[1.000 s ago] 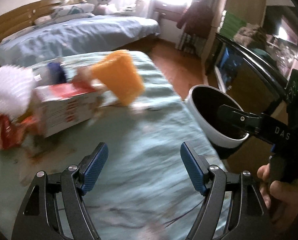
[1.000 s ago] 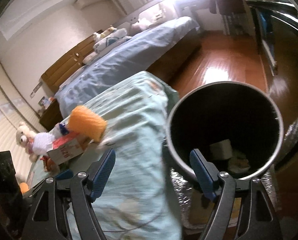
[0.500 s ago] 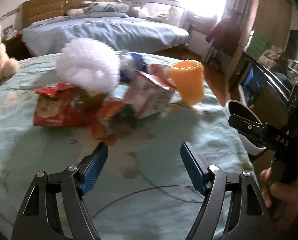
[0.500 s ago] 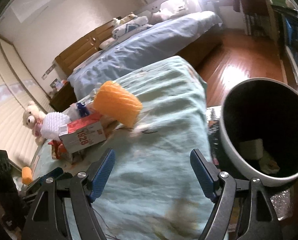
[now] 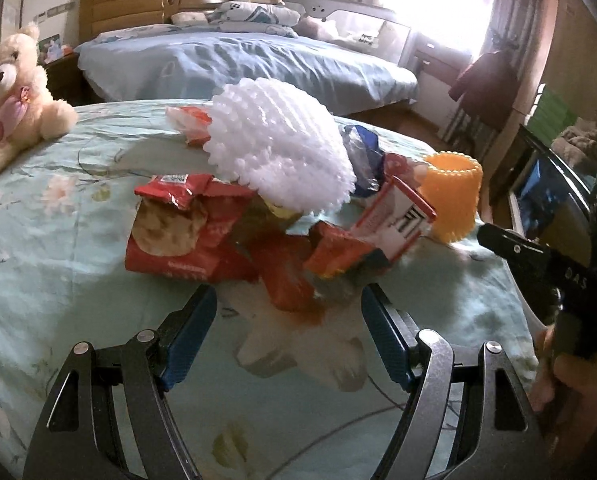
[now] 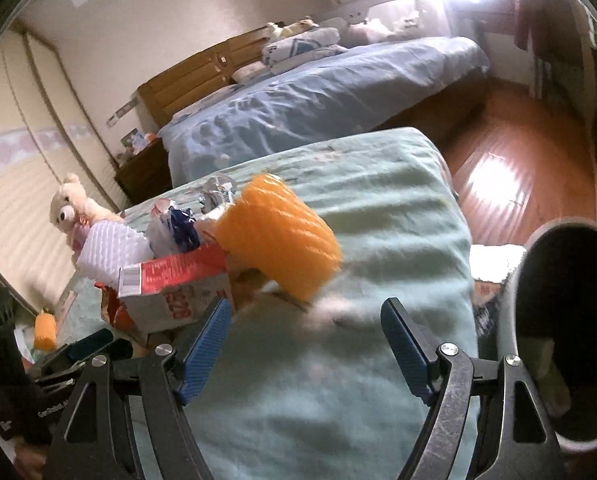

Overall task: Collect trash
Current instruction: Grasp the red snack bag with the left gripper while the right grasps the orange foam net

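Observation:
A heap of trash lies on the pale green bedspread (image 5: 50,240): red snack wrappers (image 5: 186,236), a white foam net (image 5: 278,152), a red-and-white carton (image 5: 394,220) and an orange foam sleeve (image 5: 454,196). My left gripper (image 5: 288,336) is open, just short of the crumpled red wrappers, with nothing between its fingers. My right gripper (image 6: 306,344) is open too, close below the orange foam sleeve (image 6: 278,236) and the carton (image 6: 170,288). The bin (image 6: 514,320), dark inside, stands at the right edge of the right wrist view.
A plush bear (image 5: 10,96) sits on the bedspread at the far left. A blue bed (image 5: 238,60) with pillows lies behind. Wooden floor (image 6: 510,160) shows beyond the bedspread's right edge. The other hand-held gripper and a hand (image 5: 558,384) are at the left view's right edge.
Both views have swung left, away from the bin and toward the trash heap, which is now nearer and more central. Both grippers stay open and empty.

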`<state>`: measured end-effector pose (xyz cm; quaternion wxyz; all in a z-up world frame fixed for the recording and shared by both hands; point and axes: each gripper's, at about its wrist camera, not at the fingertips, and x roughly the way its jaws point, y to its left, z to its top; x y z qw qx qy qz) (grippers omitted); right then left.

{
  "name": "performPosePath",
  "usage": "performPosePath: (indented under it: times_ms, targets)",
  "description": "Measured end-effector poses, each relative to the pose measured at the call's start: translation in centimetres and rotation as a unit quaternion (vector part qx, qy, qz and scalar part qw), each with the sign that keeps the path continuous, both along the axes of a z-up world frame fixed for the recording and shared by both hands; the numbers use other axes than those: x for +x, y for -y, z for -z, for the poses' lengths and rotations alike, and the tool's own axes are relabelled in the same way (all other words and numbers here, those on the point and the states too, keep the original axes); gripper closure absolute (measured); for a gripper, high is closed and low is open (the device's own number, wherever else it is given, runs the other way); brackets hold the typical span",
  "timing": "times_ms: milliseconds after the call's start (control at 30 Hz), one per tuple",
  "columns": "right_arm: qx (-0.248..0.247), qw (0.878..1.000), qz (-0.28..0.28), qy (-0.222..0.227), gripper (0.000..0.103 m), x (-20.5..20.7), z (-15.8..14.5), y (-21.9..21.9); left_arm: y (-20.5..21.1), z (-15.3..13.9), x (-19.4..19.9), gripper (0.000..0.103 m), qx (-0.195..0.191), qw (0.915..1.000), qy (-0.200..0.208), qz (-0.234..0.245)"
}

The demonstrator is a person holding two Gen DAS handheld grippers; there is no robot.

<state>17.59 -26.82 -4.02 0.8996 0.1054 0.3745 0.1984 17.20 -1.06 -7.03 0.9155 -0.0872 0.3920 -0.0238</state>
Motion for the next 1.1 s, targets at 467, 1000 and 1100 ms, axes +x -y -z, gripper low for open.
performPosePath:
  times_ms: [467, 1000, 1100]
  targets:
    - [-0.045, 0.999, -0.015, 0.012, 0.072, 2.7, 0.2, -2.3, 0.4, 0.7, 1.2, 0.097, -0.004, 0.9989, -0.017, 0.043]
    - [-0.006, 1.000, 0.018, 0.017, 0.076, -3.1, -1.1, 1.0, 0.0, -0.8, -4.3, 0.101, -0.017, 0.9985, 0.016, 0.050]
    - [0.001, 1.000, 0.024, 0.016, 0.076, -4.2, -1.1, 1.5, 0.7, -1.2, -5.4, 0.101, -0.018, 0.9976, 0.022, 0.063]
